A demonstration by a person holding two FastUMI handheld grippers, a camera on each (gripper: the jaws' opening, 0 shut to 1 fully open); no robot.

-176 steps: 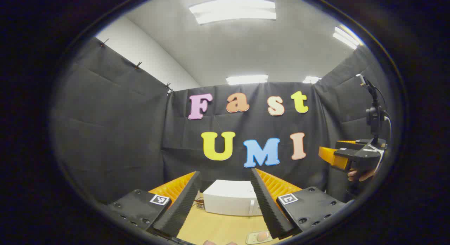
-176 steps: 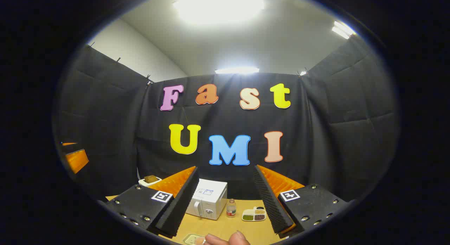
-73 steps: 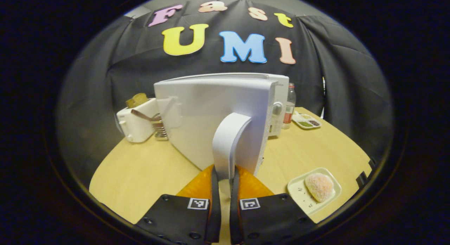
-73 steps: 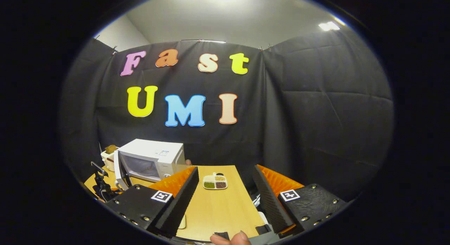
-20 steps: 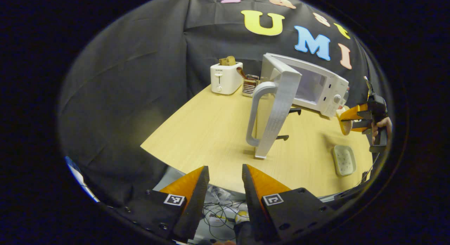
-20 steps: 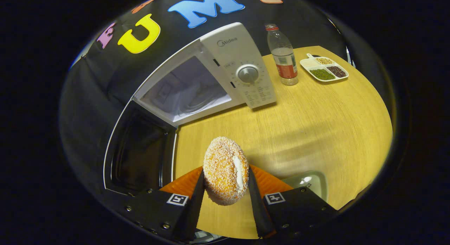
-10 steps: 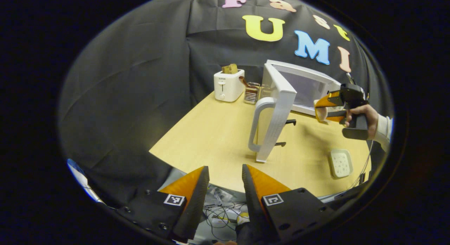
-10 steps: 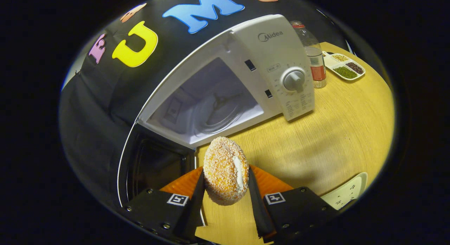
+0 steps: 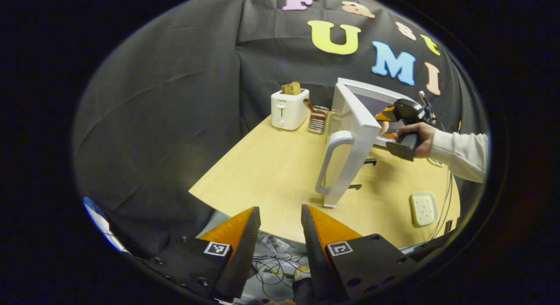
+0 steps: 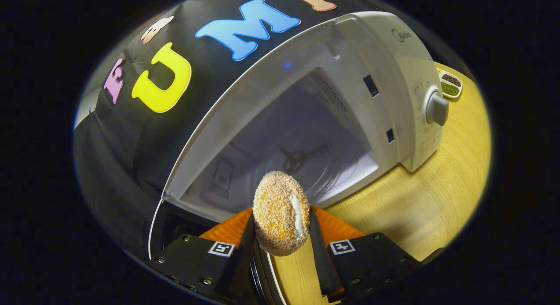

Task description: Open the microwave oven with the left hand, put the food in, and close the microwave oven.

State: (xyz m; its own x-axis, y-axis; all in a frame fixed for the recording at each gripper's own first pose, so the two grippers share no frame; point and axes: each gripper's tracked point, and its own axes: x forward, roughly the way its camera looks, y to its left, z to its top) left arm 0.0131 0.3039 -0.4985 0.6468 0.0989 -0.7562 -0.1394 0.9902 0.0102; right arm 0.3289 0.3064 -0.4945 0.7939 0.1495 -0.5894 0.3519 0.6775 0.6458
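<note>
Close in, the right gripper (image 10: 281, 241) has both fingers pressed against the flat sides of the food (image 10: 281, 212), a round crumb-coated bun with a pale cream seam. The bun stands on edge between the fingers, its seam running roughly up and down in the right gripper view and its round face turned toward the camera. It hangs just in front of the open mouth of the microwave oven (image 10: 393, 55), above the counter (image 10: 437, 178), not yet inside the cavity. Behind it the white cavity shows the glass turntable (image 10: 315, 169) with its hub. The control panel to the right carries a round dial (image 10: 436, 108) and a small brand mark near the top, too distorted to read safely; the printing around the dial is too small to make out. A divided dish (image 10: 450, 84) of dark and green grains sits at the far counter edge.

From the left gripper view, the left gripper (image 9: 279, 235) hovers off the near counter edge with its fingers apart and nothing between them, over a tangle of cables. Each finger base bears a small square black-and-white marker. Farther off, the oven door (image 9: 352, 143) stands swung wide open, handle toward the camera, and a hand (image 9: 418, 132) in a white sleeve holds the other gripper at the oven opening. A white toaster (image 9: 288, 108) with bread stands at the back, and a small empty plate (image 9: 423, 208) lies near the right counter edge.
</note>
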